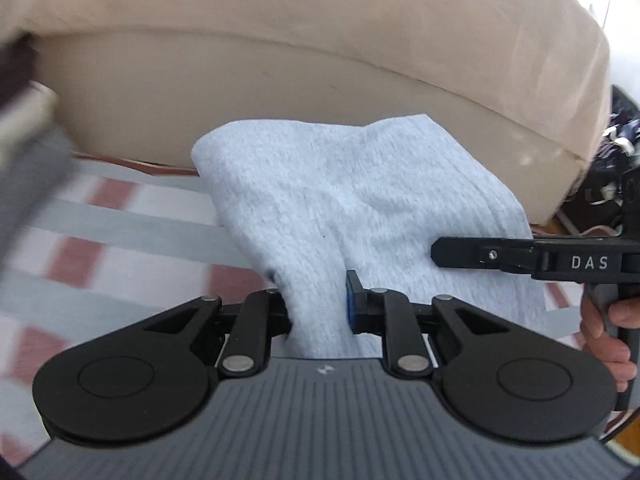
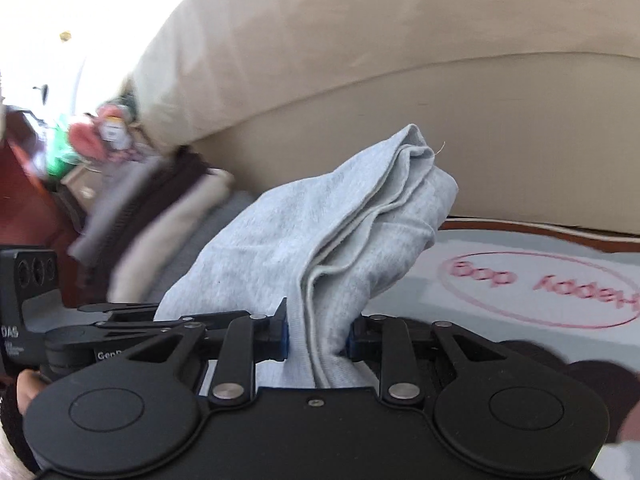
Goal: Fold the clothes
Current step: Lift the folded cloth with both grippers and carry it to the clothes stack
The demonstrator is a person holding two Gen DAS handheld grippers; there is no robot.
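A folded light grey knit garment (image 1: 344, 200) hangs lifted between both grippers, above a striped red, white and grey cloth (image 1: 120, 232). My left gripper (image 1: 318, 308) is shut on its near edge, with fabric bunched between the blue pads. In the left wrist view the right gripper (image 1: 440, 252) reaches in from the right, held by a hand (image 1: 608, 332), its tips against the garment. The right wrist view shows the grey garment (image 2: 320, 232) in several layers, with my right gripper (image 2: 318, 336) shut on them. The left gripper (image 2: 168, 320) sits just left of it.
A beige sofa (image 1: 280, 64) fills the background close behind the garment. A stack of folded clothes (image 2: 160, 208) lies at the left in the right wrist view. A grey mat with a pink oval print (image 2: 536, 280) lies at the right. Dark clutter (image 1: 616, 152) sits past the sofa's end.
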